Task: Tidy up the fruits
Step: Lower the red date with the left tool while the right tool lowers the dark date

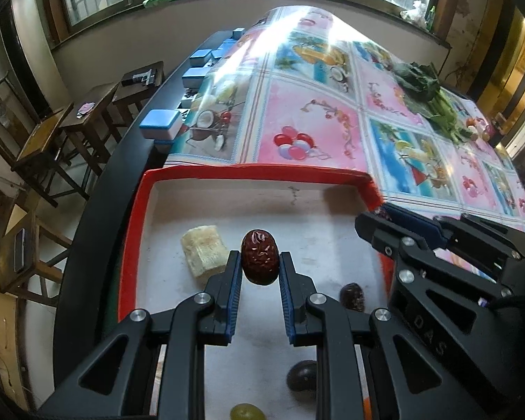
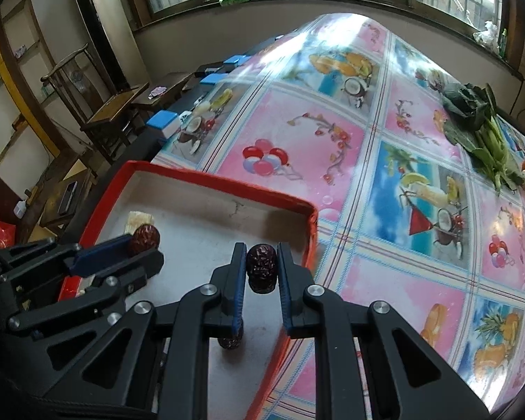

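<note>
Dates: I hold one in each gripper, both above the red box. Left gripper is closed to date width on a reddish date, pinched at its middle between the blue pads. Right gripper is likewise closed on a darker date, near the box's right wall.

Already in the box: a pale chunk, a loose date, a dark round fruit and a green grape.

Risks as I judge them:
- Wrinkled skin and a narrow pinch; a date may roll out if I tilt.
- Right date sits close to the wall, so a release there could bounce it onto the tablecloth.
- Grippers are near each other; lowering both together could make them collide.
</note>
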`<state>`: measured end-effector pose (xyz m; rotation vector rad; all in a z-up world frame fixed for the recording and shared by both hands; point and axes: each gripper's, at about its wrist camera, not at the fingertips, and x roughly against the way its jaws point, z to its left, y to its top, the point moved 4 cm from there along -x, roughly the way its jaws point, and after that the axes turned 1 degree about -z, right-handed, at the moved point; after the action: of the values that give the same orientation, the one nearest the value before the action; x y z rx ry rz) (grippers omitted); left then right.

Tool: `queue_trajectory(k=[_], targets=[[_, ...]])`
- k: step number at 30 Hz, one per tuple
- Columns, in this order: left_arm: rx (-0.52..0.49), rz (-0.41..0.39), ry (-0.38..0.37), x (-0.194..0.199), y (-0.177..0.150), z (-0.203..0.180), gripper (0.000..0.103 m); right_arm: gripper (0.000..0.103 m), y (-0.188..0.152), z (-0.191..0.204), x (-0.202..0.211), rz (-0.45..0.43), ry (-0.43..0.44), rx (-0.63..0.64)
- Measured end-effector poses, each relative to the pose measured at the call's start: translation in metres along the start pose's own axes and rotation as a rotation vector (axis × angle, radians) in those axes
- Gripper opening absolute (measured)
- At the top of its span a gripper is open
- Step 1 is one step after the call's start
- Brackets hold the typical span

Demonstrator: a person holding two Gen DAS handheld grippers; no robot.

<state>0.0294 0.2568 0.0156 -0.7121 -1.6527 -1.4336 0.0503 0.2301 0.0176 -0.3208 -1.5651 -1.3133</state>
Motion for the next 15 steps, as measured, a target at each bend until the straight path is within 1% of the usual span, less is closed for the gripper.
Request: queue_trajectory(k=[3,10,15], targets=[[-0.004,0.005,-0.005,0.001,-0.004,-0.003,0.02,0.019,0.001,0.0,-0.001,0.002,0.002,0.0],[0.01,0.049,0.017,-0.012,-0.017,0.003,0.02,0.019,-0.002,0.005,-0.016,0.03,0.008,0.01],[0.016,0.054,0.029,-0.017,-0.02,0.006,0.02,0.019,-0.003,0.007,-0.025,0.046,0.012,0.019]])
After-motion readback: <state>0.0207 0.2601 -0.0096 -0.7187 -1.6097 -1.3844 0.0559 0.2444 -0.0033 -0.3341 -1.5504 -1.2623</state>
